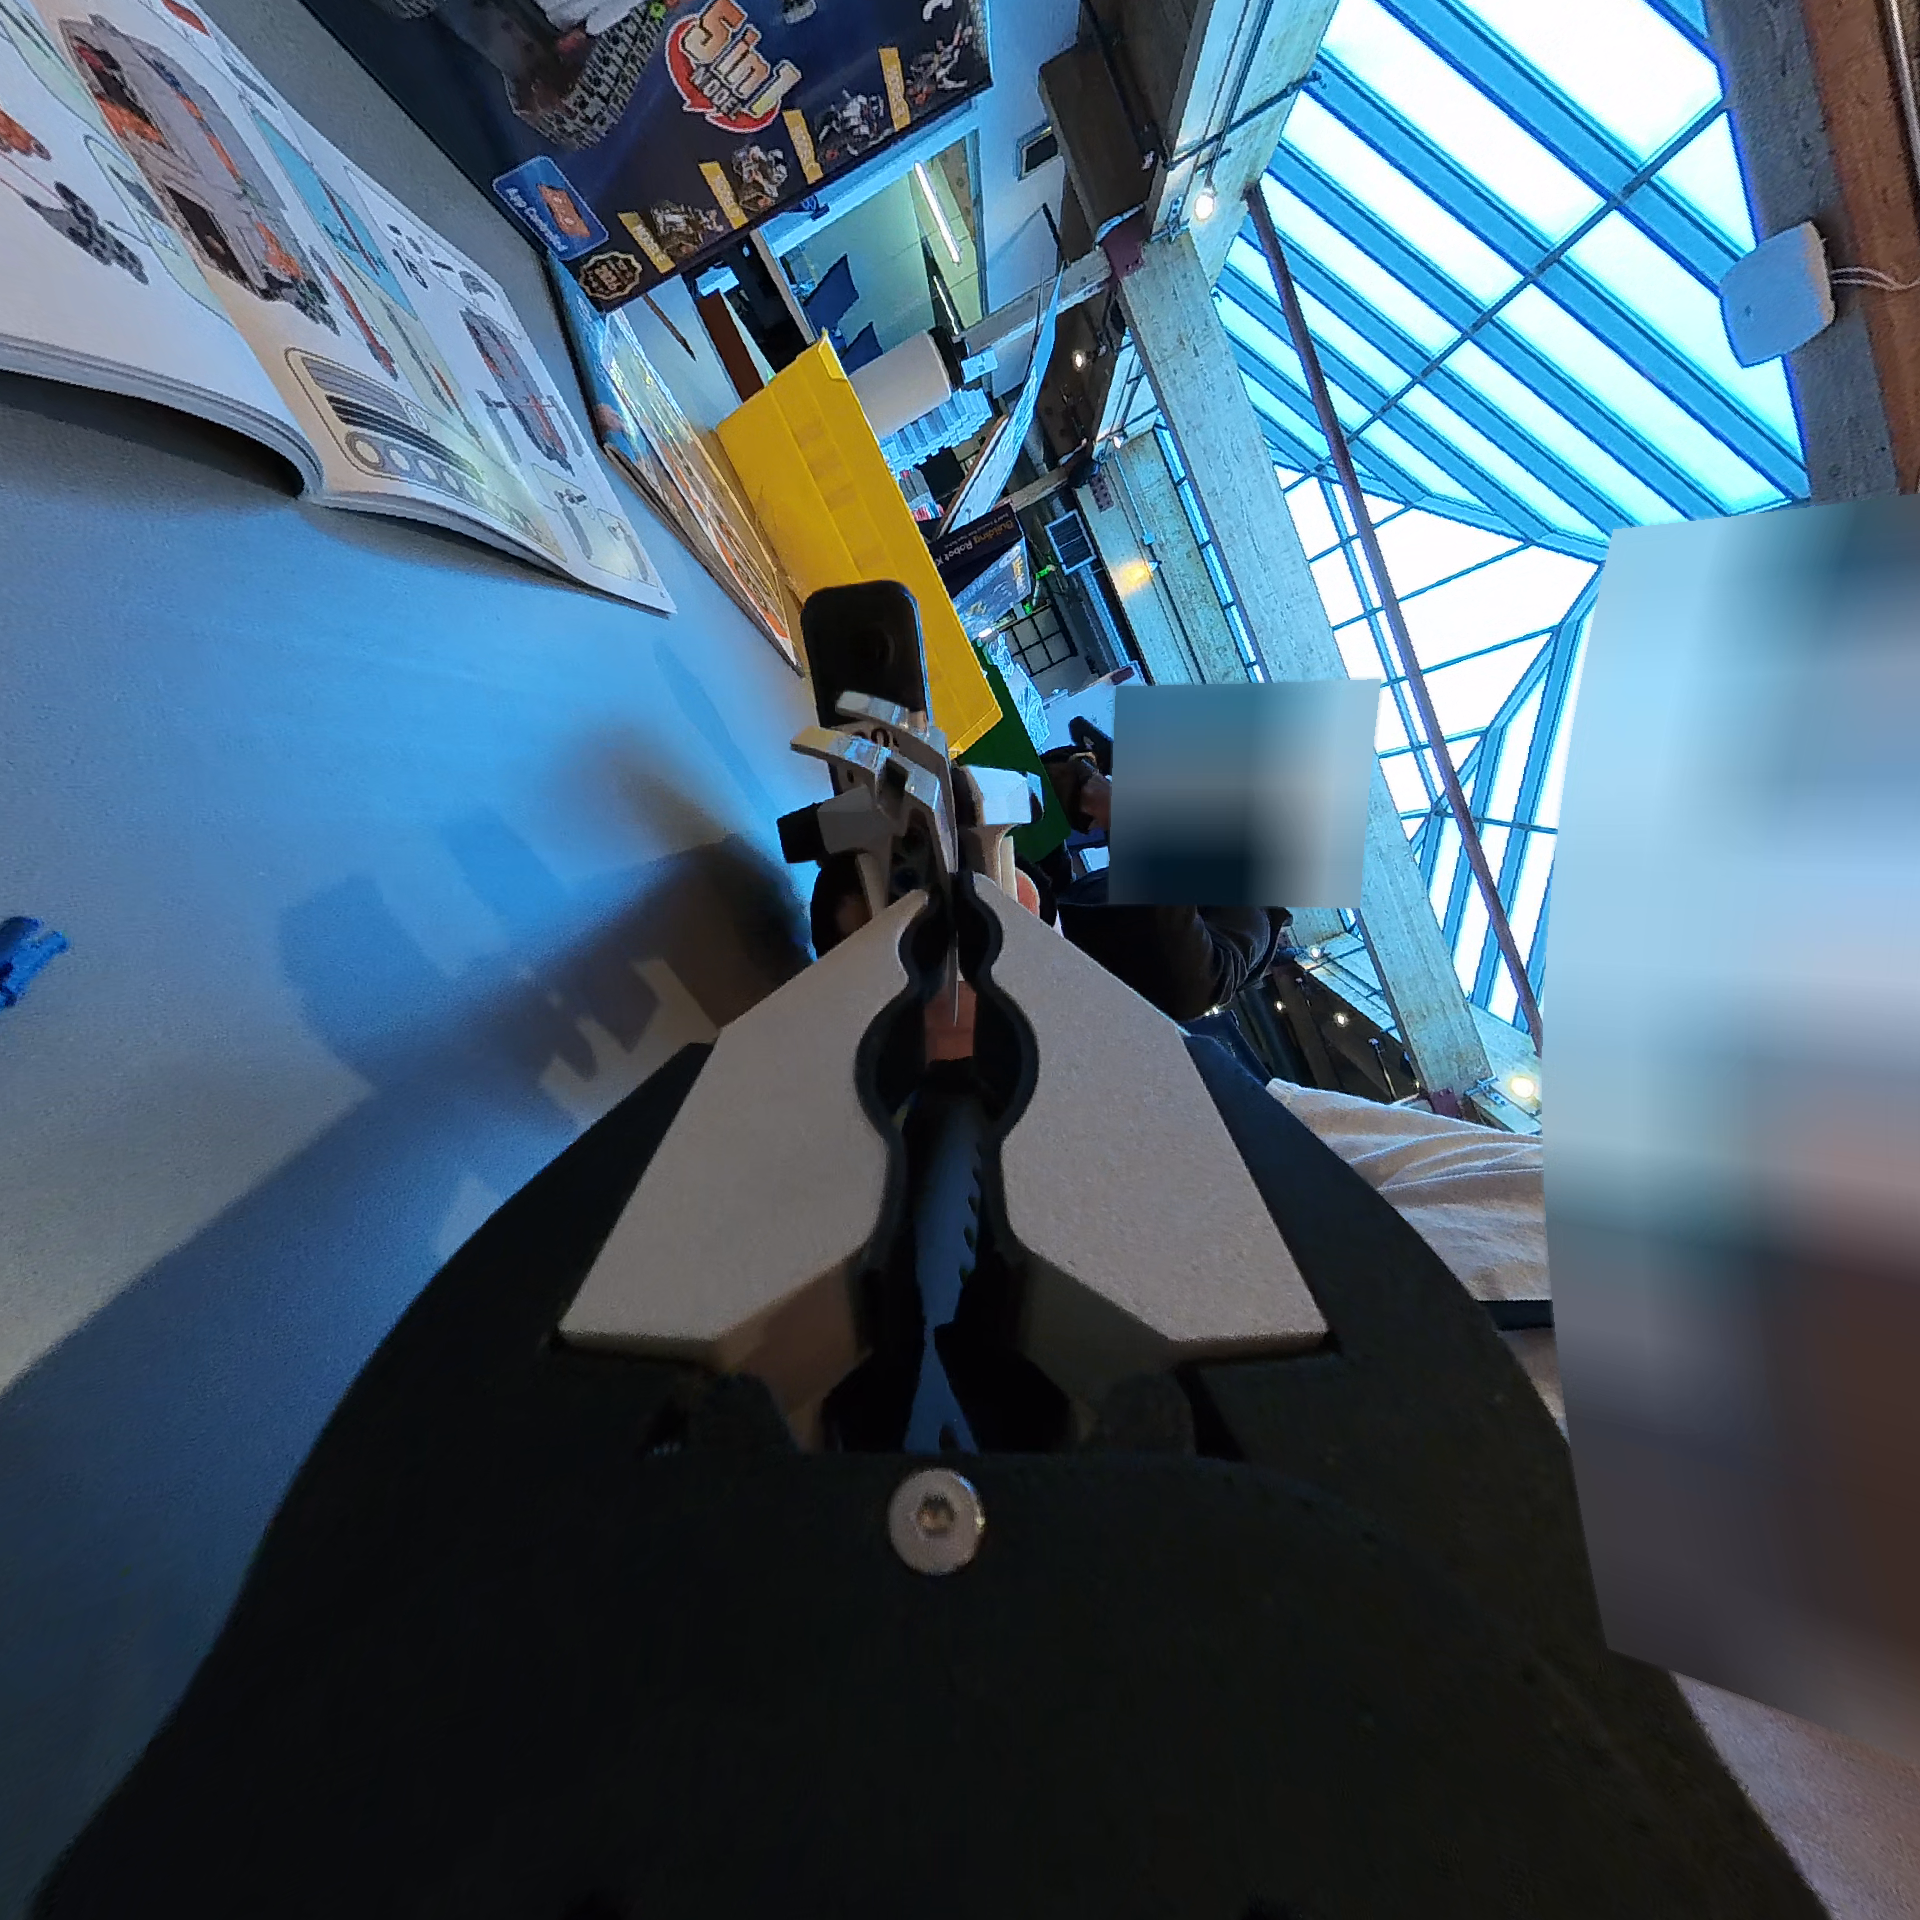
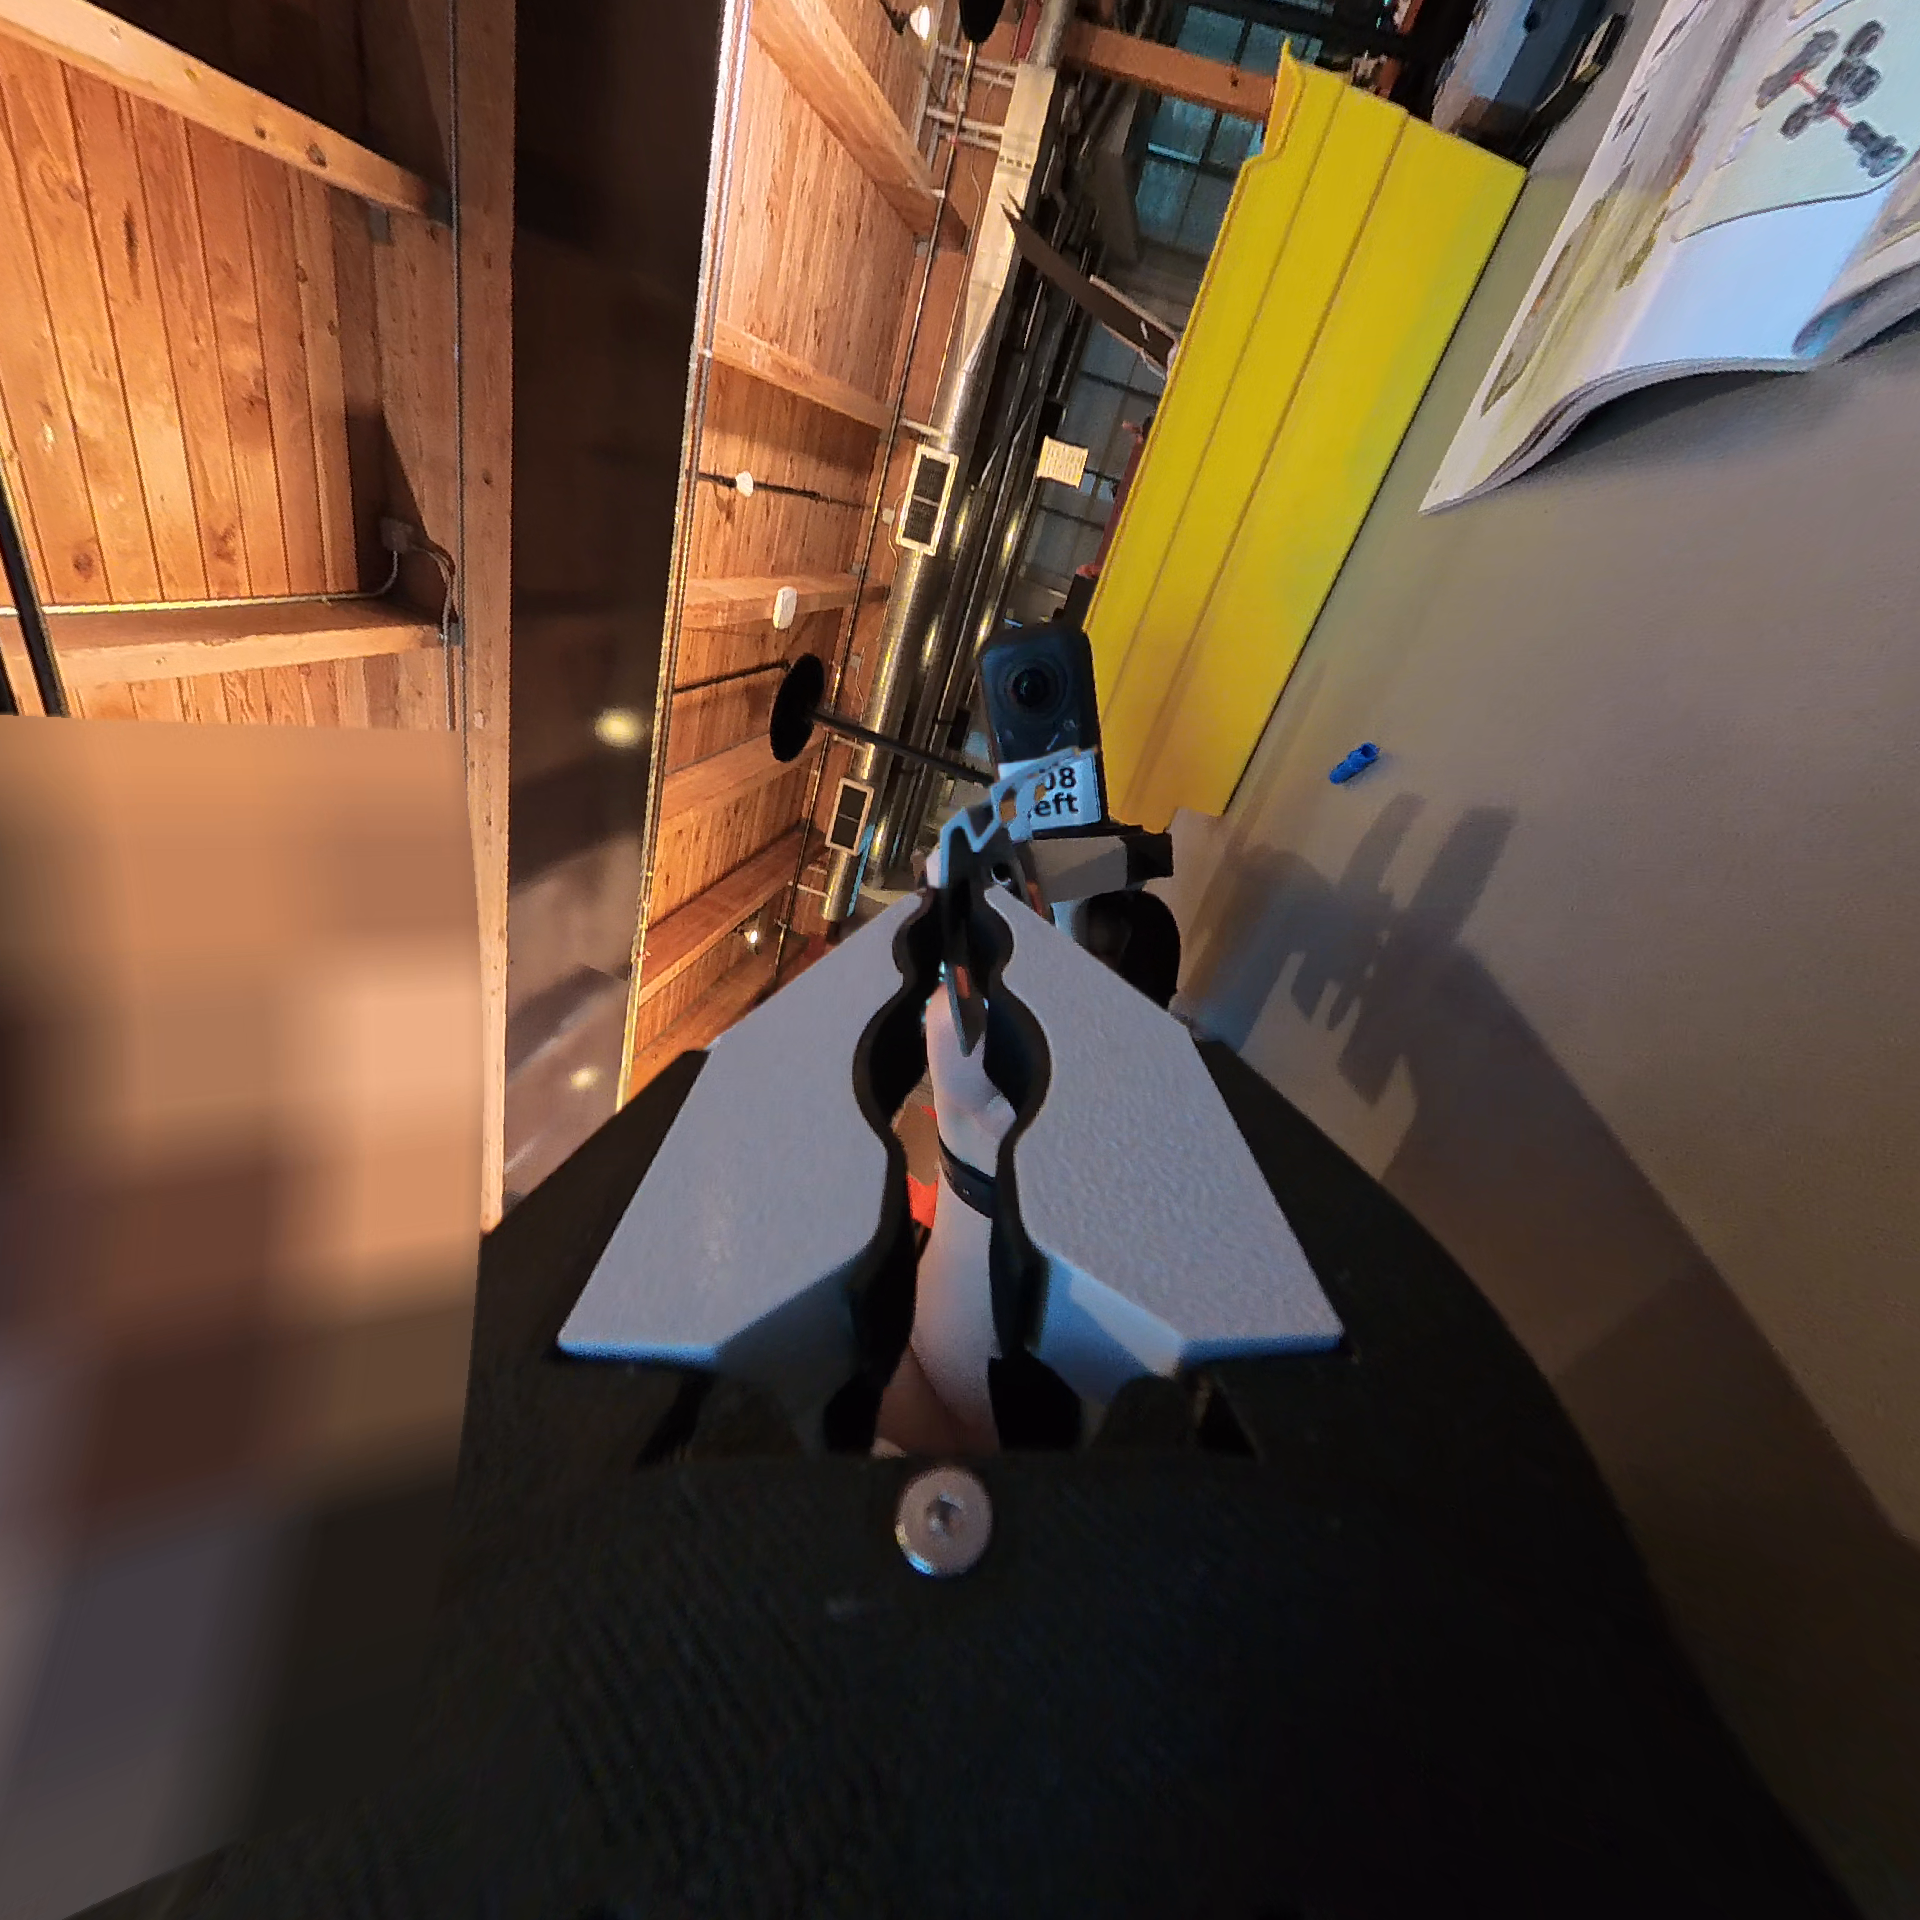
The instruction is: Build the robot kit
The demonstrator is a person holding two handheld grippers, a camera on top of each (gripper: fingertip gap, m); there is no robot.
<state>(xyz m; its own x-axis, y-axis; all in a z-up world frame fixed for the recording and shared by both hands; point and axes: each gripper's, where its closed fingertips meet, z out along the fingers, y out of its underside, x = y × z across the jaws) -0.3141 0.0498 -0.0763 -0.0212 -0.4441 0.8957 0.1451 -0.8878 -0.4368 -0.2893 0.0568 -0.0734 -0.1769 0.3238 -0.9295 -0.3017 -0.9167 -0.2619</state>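
Note:
Both grippers are held above a grey table [image 1: 312,748], rolled on their sides and facing each other tip to tip. My left gripper [image 1: 951,920] is shut, with a thin pale sliver of a flat piece [image 1: 954,985] edge-on between its pads. The right gripper [image 1: 904,790] stands straight ahead of it, touching or nearly touching its tips. My right gripper [image 2: 951,920] is shut on a thin dark piece with an orange mark [image 2: 966,987]. The left gripper [image 2: 987,842], with its black camera [image 2: 1039,691], is directly in front of it.
An open instruction booklet [image 1: 343,343] [image 2: 1714,239] lies on the table. A yellow bin [image 1: 852,520] [image 2: 1299,468] and a dark printed box [image 1: 727,135] stand behind it. A small blue piece [image 1: 26,961] [image 2: 1354,764] lies loose on the table [image 2: 1610,883]. The grippers are tip to tip, or close to it.

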